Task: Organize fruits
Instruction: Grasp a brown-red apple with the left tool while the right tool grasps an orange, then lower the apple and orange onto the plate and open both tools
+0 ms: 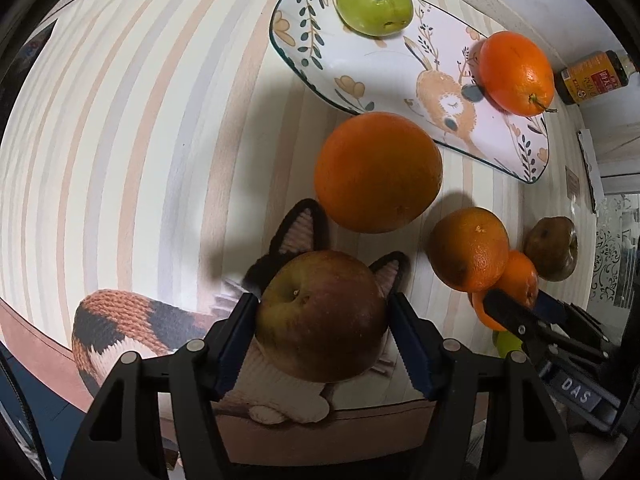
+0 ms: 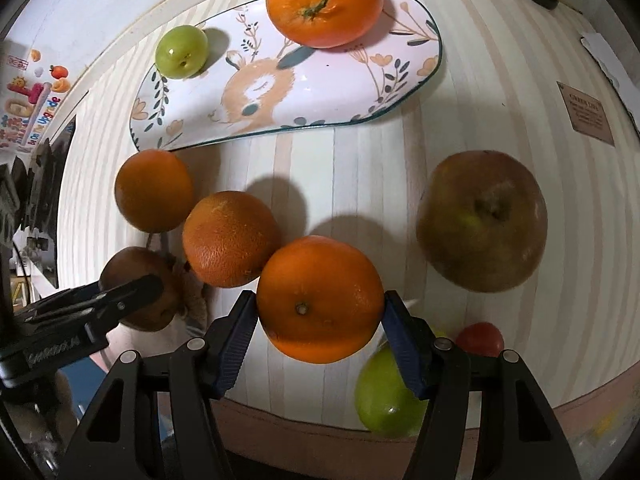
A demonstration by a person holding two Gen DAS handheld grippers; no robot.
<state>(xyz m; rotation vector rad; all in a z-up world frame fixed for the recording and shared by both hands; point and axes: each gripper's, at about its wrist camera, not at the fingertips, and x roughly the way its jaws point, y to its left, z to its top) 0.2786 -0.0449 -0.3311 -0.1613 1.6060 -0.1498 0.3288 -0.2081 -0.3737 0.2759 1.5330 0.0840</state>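
The left gripper (image 1: 322, 314) clamps a reddish-green apple (image 1: 320, 314) between its blue pads, above a striped table (image 1: 120, 120). The right gripper (image 2: 320, 304) clamps an orange (image 2: 320, 298), near a patterned plate (image 2: 320, 92) holding fruit.

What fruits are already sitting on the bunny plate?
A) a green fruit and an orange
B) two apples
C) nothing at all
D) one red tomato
A: the bunny plate has a small green fruit at one end and an orange at the other, while the left tool holds a reddish apple away from the plate.
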